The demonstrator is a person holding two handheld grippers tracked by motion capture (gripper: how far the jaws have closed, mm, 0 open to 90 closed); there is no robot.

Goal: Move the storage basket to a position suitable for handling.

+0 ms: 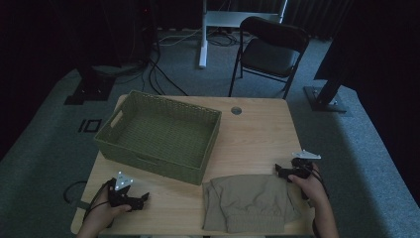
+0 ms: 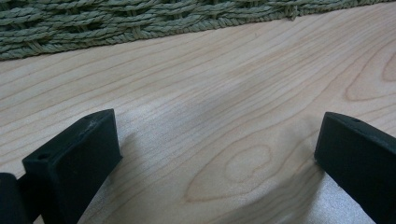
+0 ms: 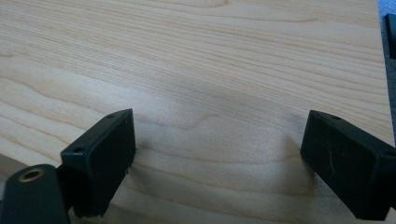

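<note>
One table [image 1: 257, 134] carries three groups of items: two tools, one folded garment and one basket.

Near edge, left: the left tool [image 1: 144, 198] rests on the table in the person's left hand [image 1: 101, 210], pointing right. In the left gripper view its two jaws stand wide apart over bare wood, with nothing between them. One grey three-cornered plate sits on top of it.

Near edge, centre-right: one khaki garment [image 1: 247, 203], folded flat, lies on the table, its elastic band at the near side. It lies between the two tools.

Near edge, right: the right tool [image 1: 279, 171] is held in the right hand [image 1: 309, 186], pointing left, just beside the garment's far right corner. In the right gripper view its two jaws stand wide apart over bare wood, holding nothing.

Farther, left half: one green woven basket [image 1: 148, 158], rectangular, with nothing in it, stands on the table.

Far side, beyond the table: one black folding chair [image 1: 270, 54] stands on the carpet.
</note>
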